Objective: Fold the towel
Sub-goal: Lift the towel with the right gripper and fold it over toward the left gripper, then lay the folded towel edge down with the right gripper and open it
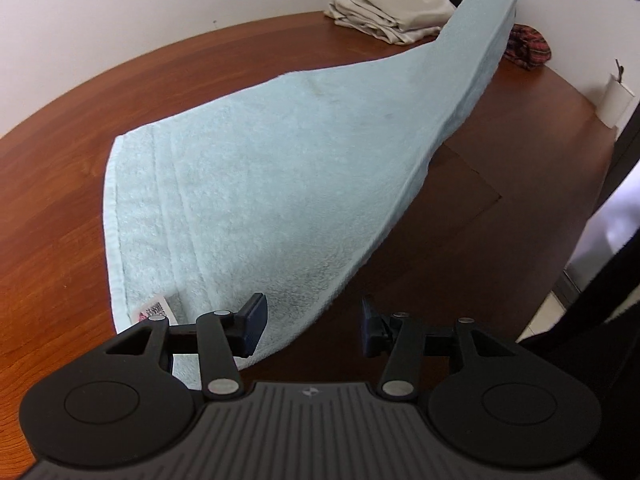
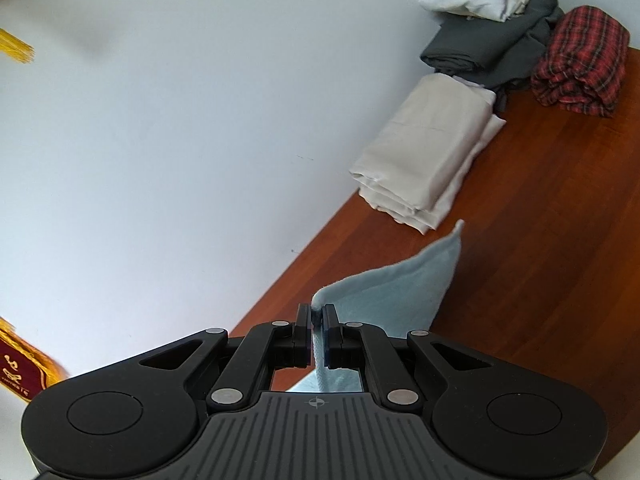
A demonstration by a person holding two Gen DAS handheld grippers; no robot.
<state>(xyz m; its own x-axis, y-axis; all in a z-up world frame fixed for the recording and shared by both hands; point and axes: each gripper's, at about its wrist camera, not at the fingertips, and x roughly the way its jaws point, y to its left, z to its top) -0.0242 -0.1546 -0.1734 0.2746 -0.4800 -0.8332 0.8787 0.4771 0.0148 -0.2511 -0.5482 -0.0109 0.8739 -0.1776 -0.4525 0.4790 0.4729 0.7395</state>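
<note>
Right gripper (image 2: 316, 330) has its jaws clamped on an edge of the pale blue terry towel (image 1: 280, 184), lifting that side well off the reddish-brown wooden counter (image 1: 80, 128). The towel's other side lies on the counter, its small label at the near corner. Left gripper (image 1: 312, 330) hangs over that corner, jaws spread wide, one finger seemingly over the cloth, contact unclear. Beyond the towel sits a folded beige cloth stack (image 2: 424, 152).

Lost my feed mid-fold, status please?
Left gripper open, empty, by towel's near edge. Right gripper clamps lifted corner. Folded clothes stacked beyond, clear.
</note>
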